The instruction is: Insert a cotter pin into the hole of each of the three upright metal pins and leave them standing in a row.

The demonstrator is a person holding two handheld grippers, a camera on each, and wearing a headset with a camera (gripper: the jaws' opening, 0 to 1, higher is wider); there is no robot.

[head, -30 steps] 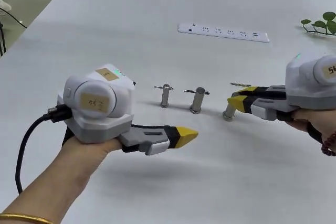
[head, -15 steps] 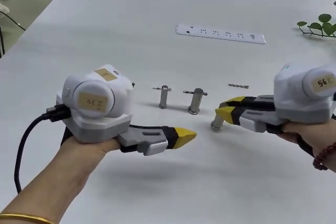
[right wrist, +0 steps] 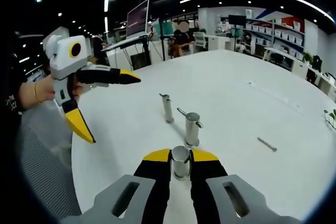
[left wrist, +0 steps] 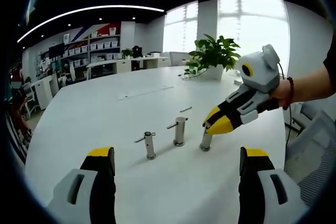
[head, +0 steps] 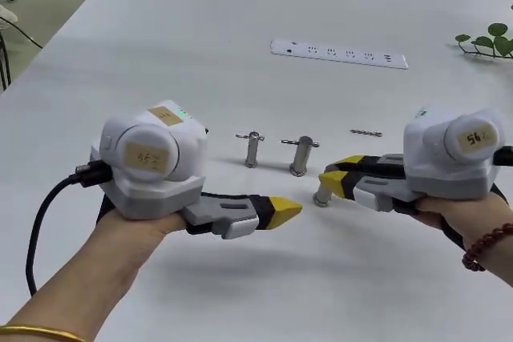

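Observation:
Two upright metal pins (head: 252, 148) (head: 300, 154) stand side by side mid-table, each with a cotter pin through its top. My right gripper (head: 333, 175) is shut on the third metal pin (head: 322, 194), which has an empty hole and its base at the table, just right of and nearer than the other two. The right gripper view has that pin (right wrist: 181, 162) clamped between the yellow tips. A loose cotter pin (head: 365, 132) lies behind it. My left gripper (head: 280, 207) hovers open at the near left, with nothing between its wide jaws (left wrist: 177, 153).
A white power strip (head: 339, 50) lies across the far side of the white table (head: 200, 54). A small green plant (head: 489, 38) sits at the far right edge. A black cable trails from the left gripper off the near left.
My right gripper has carried the third pin left and toward me, closer to the other two. The left gripper and the two pinned pins have stayed put.

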